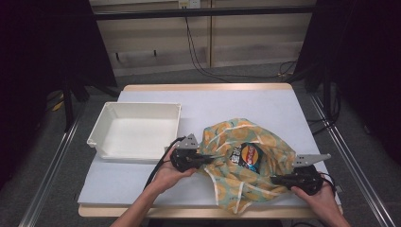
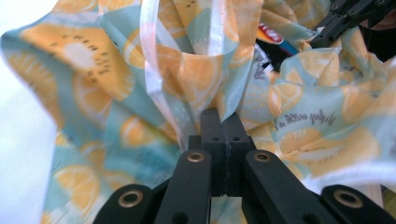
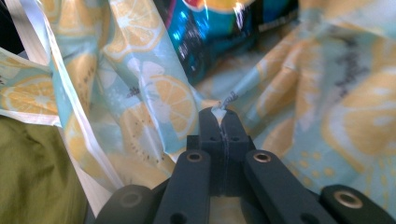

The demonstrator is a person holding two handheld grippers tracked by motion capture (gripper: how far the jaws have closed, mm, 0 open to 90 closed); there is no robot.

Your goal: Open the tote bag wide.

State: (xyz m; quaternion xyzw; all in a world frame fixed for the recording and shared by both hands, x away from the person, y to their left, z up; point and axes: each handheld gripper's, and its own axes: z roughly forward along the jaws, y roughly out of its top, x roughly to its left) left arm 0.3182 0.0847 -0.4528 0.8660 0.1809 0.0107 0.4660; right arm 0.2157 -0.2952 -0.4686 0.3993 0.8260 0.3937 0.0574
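White tabletop [image 1: 142, 184]: both grippers, left [image 1: 208, 159] and right [image 1: 275, 179], clamp opposite rims of a lemon-print fabric bag [image 1: 222, 137], apparently spreading it around a glossy snack packet [image 1: 248, 156].

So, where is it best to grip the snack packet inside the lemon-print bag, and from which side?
Probably the snack packet's upper edge, coming from above. It lies flat in the lemon-print bag's open mouth, with cloth walls rising around it, so a sideways approach is blocked. Both the left gripper and the right gripper are shut on the bag's rim.

Bag [image 1: 246, 161] teal, orange-slice print; tray [image 1: 137, 130] white; fingers [image 2: 223, 123] black.
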